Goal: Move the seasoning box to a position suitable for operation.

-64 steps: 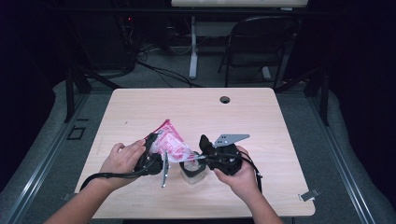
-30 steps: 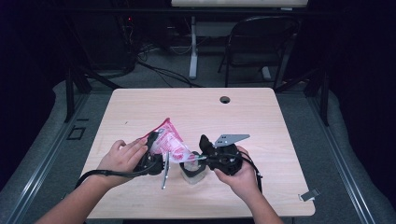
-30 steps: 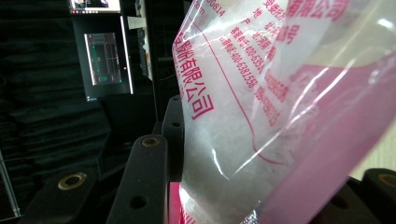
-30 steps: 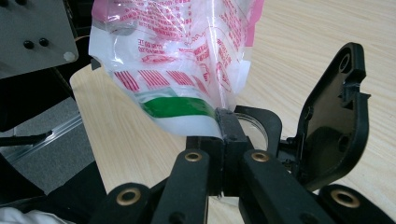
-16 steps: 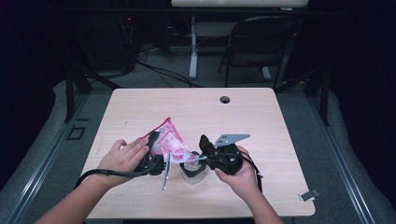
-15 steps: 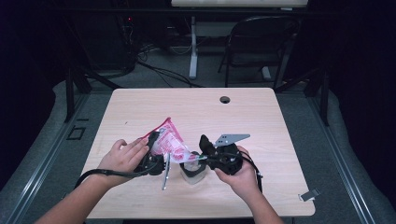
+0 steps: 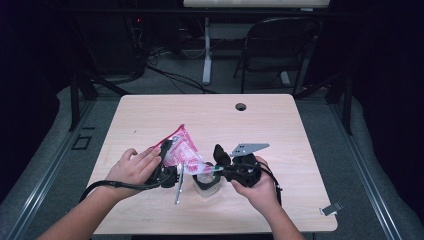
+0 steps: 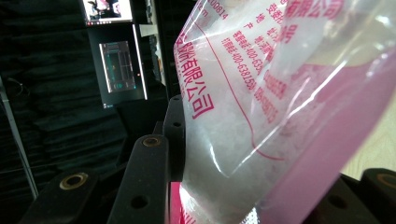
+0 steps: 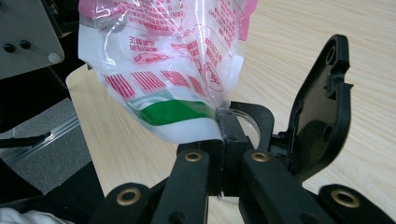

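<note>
Bag hangs between both grippers over the tabletop. Left gripper fingers squeeze its pink edge. Right gripper fingers pinch its corner tight.

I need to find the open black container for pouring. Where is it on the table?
In the high view the black container stands near the table's front edge, between the two grippers, just below the pink bag and left of the right gripper.
</note>
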Action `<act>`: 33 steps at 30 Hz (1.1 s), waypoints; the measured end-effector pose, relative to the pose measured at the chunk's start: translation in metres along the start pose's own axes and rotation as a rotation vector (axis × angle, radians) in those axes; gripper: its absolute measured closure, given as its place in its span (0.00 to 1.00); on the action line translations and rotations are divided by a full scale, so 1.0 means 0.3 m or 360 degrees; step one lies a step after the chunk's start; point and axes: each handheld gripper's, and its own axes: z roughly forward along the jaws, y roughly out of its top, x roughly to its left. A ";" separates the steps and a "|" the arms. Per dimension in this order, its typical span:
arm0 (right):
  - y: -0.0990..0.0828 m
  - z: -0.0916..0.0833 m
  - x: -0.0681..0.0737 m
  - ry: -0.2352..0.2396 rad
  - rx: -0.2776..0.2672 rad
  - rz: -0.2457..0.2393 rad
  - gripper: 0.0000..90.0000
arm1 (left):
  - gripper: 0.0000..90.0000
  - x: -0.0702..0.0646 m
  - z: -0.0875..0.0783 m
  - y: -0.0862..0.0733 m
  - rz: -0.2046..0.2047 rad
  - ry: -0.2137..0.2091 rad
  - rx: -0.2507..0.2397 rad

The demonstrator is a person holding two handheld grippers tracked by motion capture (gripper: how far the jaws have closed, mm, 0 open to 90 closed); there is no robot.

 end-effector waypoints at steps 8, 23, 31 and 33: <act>-0.006 -0.004 -0.006 -0.0012 0.0005 0.0005 1.00 | 0.77 -0.005 -0.002 0.009 0.0005 -0.0003 -0.0008; -0.009 -0.003 -0.008 -0.0011 0.0010 0.0008 1.00 | 0.78 0.000 -0.006 0.013 0.0048 0.0008 -0.0008; -0.010 -0.002 -0.010 -0.0015 0.0012 0.0008 1.00 | 0.78 -0.001 -0.006 0.014 0.0045 0.0017 -0.0012; -0.010 -0.002 -0.010 -0.0014 0.0011 0.0008 1.00 | 0.78 0.000 -0.007 0.014 0.0048 0.0014 -0.0009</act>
